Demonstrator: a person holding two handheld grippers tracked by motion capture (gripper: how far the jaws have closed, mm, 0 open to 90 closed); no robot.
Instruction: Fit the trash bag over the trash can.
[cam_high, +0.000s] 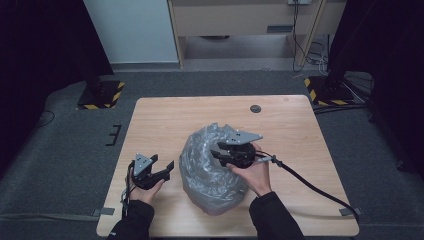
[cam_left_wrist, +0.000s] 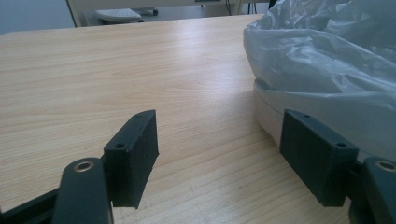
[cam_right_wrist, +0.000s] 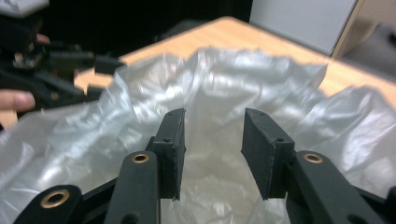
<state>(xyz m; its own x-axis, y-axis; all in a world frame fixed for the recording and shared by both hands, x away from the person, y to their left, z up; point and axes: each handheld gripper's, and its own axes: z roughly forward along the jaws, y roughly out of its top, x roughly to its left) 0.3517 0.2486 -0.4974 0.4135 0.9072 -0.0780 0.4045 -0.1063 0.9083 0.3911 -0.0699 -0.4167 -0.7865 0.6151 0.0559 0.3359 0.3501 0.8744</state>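
Your right tool (cam_high: 220, 156) sits on top of the clear plastic bag (cam_high: 207, 167), centre of the high view, slightly right of the bench's middle. In the right gripper view its jaws stand apart with a clear gap and nothing pinched between them; the film (cam_right_wrist: 219, 107) lies behind and below the pads. Read it as released, hovering over the crumpled top of the bag, not yet gripping.

Your left tool (cam_high: 162, 170) rests low at the lower left of the high view, jaws spread wide, empty. In the left gripper view the bag (cam_left_wrist: 327, 51) fills the upper right, with a pale rim (cam_left_wrist: 268, 109) of something under the film just beyond the right-hand jaw; near, not touching as far as you can tell.

Progress, as judged: early. The bag is still bunched in a mound over whatever it covers, no edge lifted, no grip taken by either tool. Left to do: take hold of the film and work the bag.

Orientation: the mound runs longer from the lower centre of the frame up toward the upper right, so its long axis lies roughly near-to-far on the bench (cam_high: 165, 120). Where the mouth opens you cannot tell.
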